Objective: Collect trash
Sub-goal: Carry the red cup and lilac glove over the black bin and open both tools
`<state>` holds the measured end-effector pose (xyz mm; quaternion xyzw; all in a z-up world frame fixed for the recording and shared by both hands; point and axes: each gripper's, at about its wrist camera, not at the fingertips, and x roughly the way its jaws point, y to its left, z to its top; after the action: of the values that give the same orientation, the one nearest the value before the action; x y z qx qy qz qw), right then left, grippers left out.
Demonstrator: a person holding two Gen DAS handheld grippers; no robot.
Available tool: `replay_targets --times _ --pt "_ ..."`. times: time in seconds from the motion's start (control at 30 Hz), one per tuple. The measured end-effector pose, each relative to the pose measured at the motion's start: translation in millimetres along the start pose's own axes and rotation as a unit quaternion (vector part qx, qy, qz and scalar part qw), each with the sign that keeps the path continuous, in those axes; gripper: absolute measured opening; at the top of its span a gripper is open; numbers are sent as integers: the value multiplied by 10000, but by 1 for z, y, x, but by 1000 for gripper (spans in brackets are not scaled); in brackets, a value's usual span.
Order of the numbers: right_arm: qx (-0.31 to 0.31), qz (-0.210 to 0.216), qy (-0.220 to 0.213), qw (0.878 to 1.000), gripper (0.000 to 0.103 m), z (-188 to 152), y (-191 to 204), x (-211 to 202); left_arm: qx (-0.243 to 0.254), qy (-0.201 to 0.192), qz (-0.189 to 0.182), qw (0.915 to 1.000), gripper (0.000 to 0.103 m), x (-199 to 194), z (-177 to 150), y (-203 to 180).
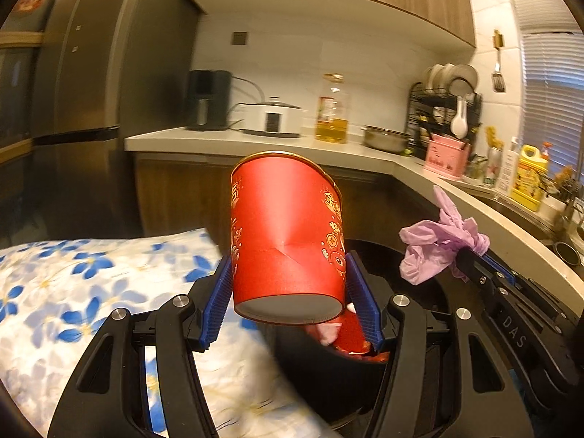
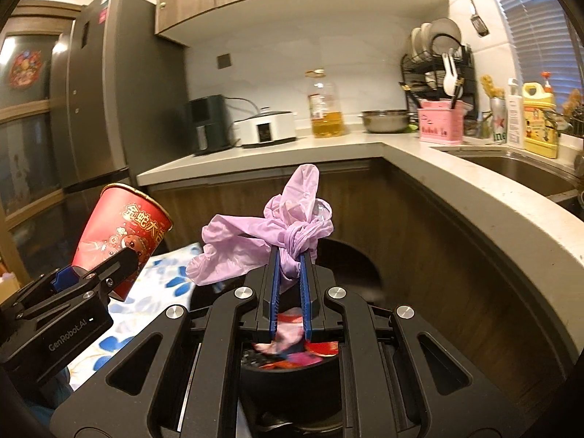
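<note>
My left gripper is shut on a red paper cup with gold print, its blue pads pressing both dented sides; the cup tilts with its mouth away from me. The same cup shows at the left of the right wrist view, held by the left gripper. My right gripper is shut on a knotted pink plastic glove, also seen at the right as the glove in the left wrist view. Below both sits a black trash bin with red and pink scraps inside.
A blue-flowered cloth covers a surface at the left. A grey L-shaped counter curves around the right, carrying an oil bottle, a cooker, a steel bowl, a pink holder and a dish rack. A sink lies far right, a fridge left.
</note>
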<state>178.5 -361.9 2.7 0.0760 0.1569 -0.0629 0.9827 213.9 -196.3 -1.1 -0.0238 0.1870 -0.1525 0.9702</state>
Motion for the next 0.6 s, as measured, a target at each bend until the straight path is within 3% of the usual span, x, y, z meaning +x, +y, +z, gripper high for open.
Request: replay_targets --times 0.23,0.6 --pt "81 -100 95 9999 10 2 -18 19 140 136 -299 9994 59 28 0 -16" --pt "138 -137 241 9995 16 -1 -25 42 171 265 -352 9989 63 49 -6 -17"
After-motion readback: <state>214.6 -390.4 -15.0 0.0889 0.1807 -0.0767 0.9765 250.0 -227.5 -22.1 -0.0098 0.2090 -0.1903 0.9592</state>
